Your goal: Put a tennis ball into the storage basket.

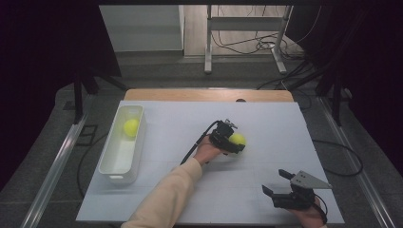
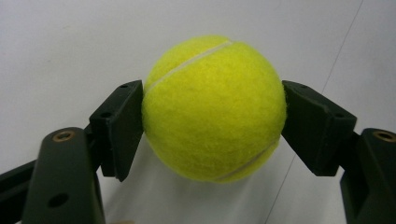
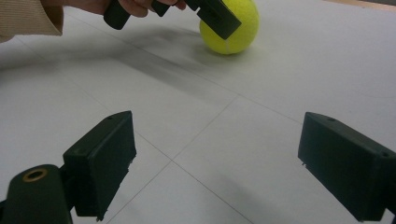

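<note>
The left gripper [image 1: 233, 141] has its two black jaws pressed against opposite sides of a yellow tennis ball [image 2: 214, 108], which sits clamped between the pads with its white seam running across the top. Seen from the high view, this ball [image 1: 237, 138] rests on the white table [image 1: 190, 118] near its middle, well to the right of the white tray [image 1: 110, 168]. The person's left hand [image 1: 207, 149] grips the tool from behind the ball, a cream sleeve [image 1: 168, 194] trailing back toward the near table edge. The right gripper [image 1: 281, 184] hovers near the front right corner of the table, well apart from the ball, its jaws spread wide with nothing but bare table between them. A second yellow ball [image 1: 131, 127] lies inside the tray, toward its far end.
</note>
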Tool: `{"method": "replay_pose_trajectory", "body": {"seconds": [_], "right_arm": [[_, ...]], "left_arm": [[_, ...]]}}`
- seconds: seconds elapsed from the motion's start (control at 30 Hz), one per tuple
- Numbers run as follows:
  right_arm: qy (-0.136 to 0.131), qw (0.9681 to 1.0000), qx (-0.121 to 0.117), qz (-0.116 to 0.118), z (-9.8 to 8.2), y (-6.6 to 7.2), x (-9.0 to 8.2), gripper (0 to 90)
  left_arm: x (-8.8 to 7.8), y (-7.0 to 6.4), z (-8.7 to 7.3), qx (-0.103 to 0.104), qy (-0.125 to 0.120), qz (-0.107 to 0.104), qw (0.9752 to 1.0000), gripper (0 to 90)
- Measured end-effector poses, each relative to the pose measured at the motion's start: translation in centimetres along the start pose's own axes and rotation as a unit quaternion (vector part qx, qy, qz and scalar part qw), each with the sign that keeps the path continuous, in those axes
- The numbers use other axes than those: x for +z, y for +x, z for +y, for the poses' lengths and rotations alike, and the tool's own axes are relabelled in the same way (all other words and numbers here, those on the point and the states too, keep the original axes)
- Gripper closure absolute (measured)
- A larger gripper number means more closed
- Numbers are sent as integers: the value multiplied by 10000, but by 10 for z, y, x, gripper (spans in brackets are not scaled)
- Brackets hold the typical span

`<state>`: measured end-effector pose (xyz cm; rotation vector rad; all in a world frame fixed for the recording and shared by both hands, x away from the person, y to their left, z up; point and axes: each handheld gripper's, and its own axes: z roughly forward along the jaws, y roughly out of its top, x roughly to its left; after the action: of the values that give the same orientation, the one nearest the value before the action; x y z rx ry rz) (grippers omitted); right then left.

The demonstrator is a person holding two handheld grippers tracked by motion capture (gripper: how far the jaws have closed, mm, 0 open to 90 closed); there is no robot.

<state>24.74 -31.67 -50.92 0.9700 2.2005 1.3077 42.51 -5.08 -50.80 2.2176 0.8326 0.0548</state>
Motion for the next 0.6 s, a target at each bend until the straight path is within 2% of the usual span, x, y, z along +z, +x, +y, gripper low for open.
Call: {"method": "replay_pose_trajectory", "body": {"seconds": [0.13,0.6], "right_arm": [[-7,10000,4,-2,0,0,0,113],[-14,10000,7,-9,0,0,-1,113]], "left_arm": [[-1,-1,0,22,-1,84,10000,269],[-14,1,1,-46,-75,65,9999,271]]}}
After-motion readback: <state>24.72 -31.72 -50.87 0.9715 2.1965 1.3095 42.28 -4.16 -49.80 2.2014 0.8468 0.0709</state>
